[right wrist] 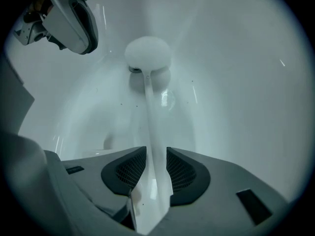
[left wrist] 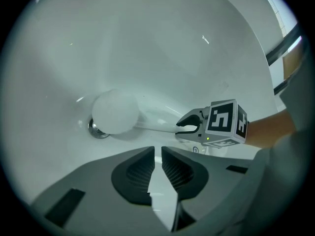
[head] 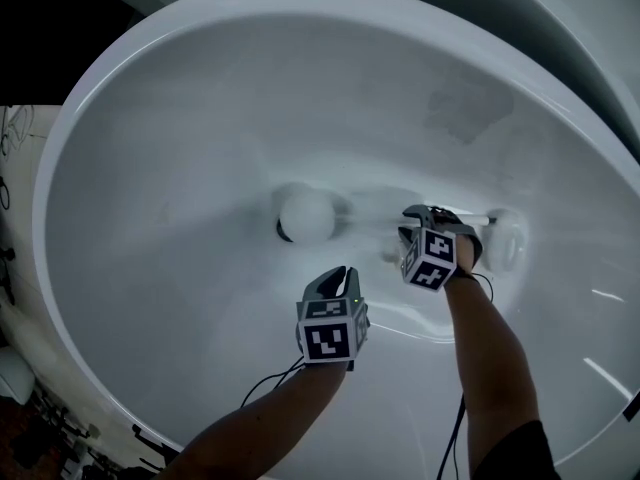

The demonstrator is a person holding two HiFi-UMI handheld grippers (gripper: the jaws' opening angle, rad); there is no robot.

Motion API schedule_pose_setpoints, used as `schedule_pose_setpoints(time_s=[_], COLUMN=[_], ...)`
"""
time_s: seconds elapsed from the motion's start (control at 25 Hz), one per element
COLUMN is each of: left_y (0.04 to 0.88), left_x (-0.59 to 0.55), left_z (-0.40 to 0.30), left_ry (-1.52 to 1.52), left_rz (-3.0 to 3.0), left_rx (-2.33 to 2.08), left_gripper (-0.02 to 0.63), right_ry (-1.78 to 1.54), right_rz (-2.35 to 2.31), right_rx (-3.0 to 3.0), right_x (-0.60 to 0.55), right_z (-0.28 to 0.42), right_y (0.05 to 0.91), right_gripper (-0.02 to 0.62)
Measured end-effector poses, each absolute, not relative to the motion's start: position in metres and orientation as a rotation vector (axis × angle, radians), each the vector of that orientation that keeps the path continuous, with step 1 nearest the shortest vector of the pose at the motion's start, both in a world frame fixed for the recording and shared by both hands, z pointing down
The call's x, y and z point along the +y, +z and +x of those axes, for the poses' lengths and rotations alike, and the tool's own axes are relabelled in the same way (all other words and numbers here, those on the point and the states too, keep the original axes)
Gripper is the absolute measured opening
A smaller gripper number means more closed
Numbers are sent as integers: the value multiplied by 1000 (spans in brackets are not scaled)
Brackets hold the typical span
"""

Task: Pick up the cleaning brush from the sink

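Cleaning brush (head: 305, 213) lies in sink (head: 180, 108), round white head over drain (left wrist: 96, 128), handle running away from drain twd R tongs (right wrist: 156, 154). R tongs closed on handle, pads pressing both sides. L tongs (left wrist: 156, 151) nr drain, just short of the head, jaws almost together w/ a thin slit, nothing btwn them.

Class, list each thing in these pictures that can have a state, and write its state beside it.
cleaning brush: lying in the sink, round head over the drain, handle gripped.
right gripper: jaws closed on the brush handle.
left gripper: jaws almost together, nothing between them.
drain: mostly covered by the brush head.
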State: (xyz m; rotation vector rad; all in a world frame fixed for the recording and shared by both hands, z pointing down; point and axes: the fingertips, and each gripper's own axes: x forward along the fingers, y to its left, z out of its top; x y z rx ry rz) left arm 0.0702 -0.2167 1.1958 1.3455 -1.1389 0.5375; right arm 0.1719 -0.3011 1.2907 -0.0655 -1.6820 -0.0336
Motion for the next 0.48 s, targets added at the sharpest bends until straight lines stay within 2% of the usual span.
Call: schedule_pose_setpoints(time_s=[0.24, 0.4, 0.48], left_y=[1208, 1211, 1211], left_x=[-218, -214, -212], left_z=[72, 79, 83], left_ry=[528, 518, 523], left_rz=[1343, 1332, 1339], left_rx=[-1117, -1100, -1090], left_gripper=[58, 58, 58], right_ry=[-31, -72, -103], right_rz=[-78, -126, -127], right_rx=[-1669, -1673, -1676], right_x=[-302, -293, -293], right_z=[170, 172, 170], right_y=[1305, 1308, 1308], right_gripper=[104, 50, 48])
